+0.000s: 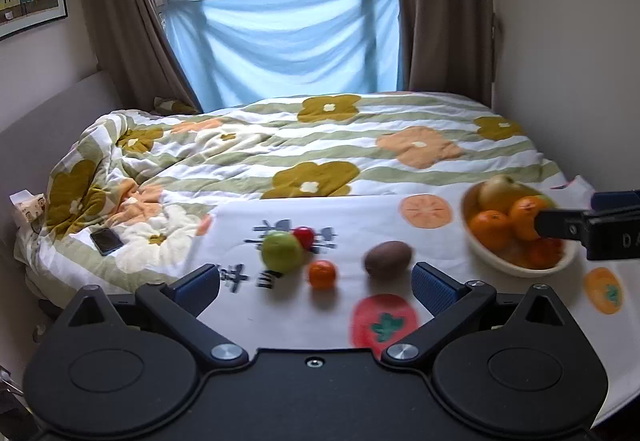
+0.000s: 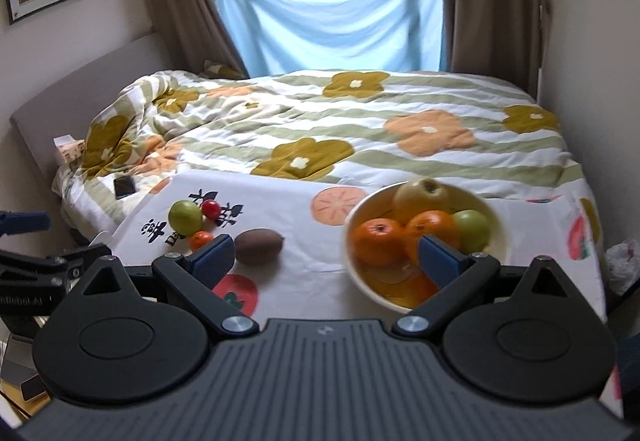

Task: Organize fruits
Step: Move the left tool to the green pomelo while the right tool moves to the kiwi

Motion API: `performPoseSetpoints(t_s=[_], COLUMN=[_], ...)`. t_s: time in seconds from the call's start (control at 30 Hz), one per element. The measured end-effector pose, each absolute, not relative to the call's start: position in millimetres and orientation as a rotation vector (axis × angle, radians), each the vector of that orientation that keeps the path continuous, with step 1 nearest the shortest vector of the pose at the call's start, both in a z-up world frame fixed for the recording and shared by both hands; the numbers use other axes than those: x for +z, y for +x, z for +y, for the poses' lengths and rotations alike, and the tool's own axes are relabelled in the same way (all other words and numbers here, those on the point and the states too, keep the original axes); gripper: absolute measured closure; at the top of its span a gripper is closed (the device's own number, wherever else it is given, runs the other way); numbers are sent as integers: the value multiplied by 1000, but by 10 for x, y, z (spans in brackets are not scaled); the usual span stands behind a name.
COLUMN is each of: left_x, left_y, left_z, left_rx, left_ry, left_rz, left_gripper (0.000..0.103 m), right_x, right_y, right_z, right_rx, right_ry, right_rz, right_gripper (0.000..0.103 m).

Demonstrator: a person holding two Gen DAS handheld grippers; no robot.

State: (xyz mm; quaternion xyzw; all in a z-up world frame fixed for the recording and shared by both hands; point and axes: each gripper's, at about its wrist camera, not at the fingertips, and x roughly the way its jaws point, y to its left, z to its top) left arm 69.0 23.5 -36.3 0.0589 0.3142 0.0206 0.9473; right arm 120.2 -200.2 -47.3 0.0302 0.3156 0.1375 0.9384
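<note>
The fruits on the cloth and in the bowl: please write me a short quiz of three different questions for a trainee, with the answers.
1. True or false: the kiwi already lies in the bowl.
2. How many fruits lie loose on the cloth?
3. Which fruit touches the green apple? A) red fruit B) kiwi C) pear

Key
1. False; it lies on the cloth, left of the bowl.
2. Four: the green apple, the red fruit, the small orange and the kiwi.
3. A
</note>
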Motion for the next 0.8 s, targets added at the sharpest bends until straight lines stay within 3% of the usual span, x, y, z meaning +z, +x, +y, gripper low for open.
performPoseSetpoints(t_s=[0.8], left_x=[-1099], left_y=[2137], left_z=[1109], left_rx=[-117], left_ry=[256], left_rz=[802], left_gripper=[0], right_x=[-1264], right_y=[2191], right_z=[-937], right_rx=[206], right_ry=[73], right_rz=[852], right_gripper=[0])
